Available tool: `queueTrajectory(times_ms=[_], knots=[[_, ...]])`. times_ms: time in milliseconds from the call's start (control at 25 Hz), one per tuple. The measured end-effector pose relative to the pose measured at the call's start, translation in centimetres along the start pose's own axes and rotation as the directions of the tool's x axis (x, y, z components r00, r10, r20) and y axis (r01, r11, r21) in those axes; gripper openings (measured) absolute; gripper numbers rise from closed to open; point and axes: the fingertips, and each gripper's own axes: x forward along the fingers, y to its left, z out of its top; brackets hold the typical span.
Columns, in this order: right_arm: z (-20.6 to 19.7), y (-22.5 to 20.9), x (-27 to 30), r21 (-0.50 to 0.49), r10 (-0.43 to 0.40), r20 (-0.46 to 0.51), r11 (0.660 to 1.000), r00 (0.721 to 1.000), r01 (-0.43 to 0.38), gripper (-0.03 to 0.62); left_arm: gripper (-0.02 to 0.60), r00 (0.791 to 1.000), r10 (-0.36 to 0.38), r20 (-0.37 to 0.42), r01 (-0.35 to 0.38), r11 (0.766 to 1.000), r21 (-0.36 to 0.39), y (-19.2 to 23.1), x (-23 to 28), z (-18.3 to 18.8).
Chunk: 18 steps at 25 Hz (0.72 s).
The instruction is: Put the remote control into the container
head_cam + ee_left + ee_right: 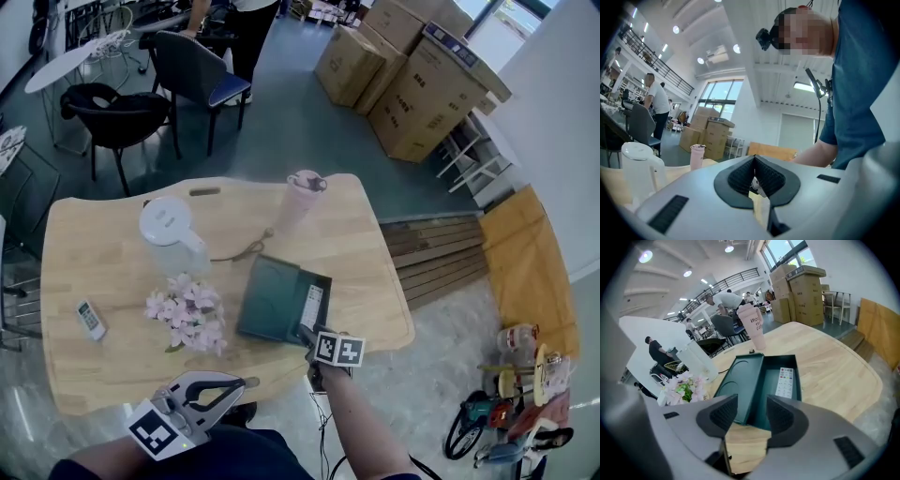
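Note:
A dark green container (267, 300) lies open on the wooden table (103, 272), its lid folded flat to the left. A white remote control (313, 304) rests inside its right-hand half (785, 382). My right gripper (306, 334) hovers at the container's near edge with its jaws open and nothing between them; in the right gripper view (752, 414) both pads stand apart, pointing at the container (740, 385). My left gripper (246, 382) hangs low by the table's front edge, its pads (740, 176) meeting at the tips, holding nothing.
A second small white remote (91, 319) lies at the table's left. Pink flowers (187, 314), a white kettle (171, 230) with its cord and a pink tumbler (302, 195) stand behind the container. Chairs (122, 112) and cardboard boxes (412, 84) fill the floor beyond.

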Motion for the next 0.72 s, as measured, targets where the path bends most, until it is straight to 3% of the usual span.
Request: queueTrajectory(times_ms=[280,720], knots=[[-0.3,5.3,-5.9,-0.157,0.038,0.172,0.988,0.984,-0.011,0.127,0.012,0.999,-0.048,-0.006,0.048,0.999,0.013,-1.3,0.2,0.3],[-1.9,13.6,-15.9,-0.332,0.113,0.417,0.943,0.902,0.035,0.053,0.012,0.992,-0.128,-0.010,0.128,0.992,0.016,-4.1,0.5,0.4]])
